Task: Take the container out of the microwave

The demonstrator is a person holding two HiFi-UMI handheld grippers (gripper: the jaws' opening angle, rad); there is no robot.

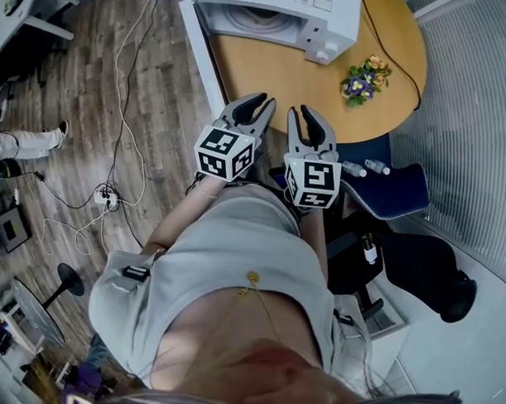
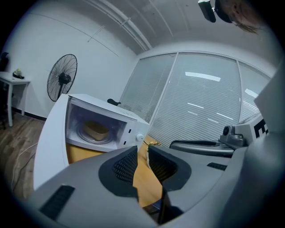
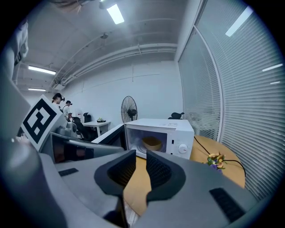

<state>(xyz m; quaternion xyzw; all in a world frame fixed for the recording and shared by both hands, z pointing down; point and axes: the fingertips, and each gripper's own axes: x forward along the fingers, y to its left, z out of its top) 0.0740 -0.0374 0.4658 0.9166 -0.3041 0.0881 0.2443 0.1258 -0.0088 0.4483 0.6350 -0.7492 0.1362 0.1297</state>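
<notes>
Head view: shows the left gripper (image 1: 258, 104) and right gripper (image 1: 302, 113) side by side over the near edge of the table (image 1: 274, 82), well apart from the microwave (image 1: 326, 17) at the far end. Left gripper view: shows jaws parted by a narrow gap, pinching nothing, with only tabletop visible between. Places the container (image 2: 96, 130) inside the cavity on the turntable, beyond the open door (image 2: 49, 142). Right gripper view: shows the same narrow gap, nothing gripped. Confirms the container (image 3: 152, 143) seated in the cavity, with the flowers (image 3: 216, 160) off to the right of the approach line. Judged step: approach, container untouched. Next move, as judged: advance across the table into the cavity, widen the jaws enough to take the container's wall or rim, close firmly, lift slightly, then withdraw level. Keep clear of the door edge and cavity roof.
</notes>
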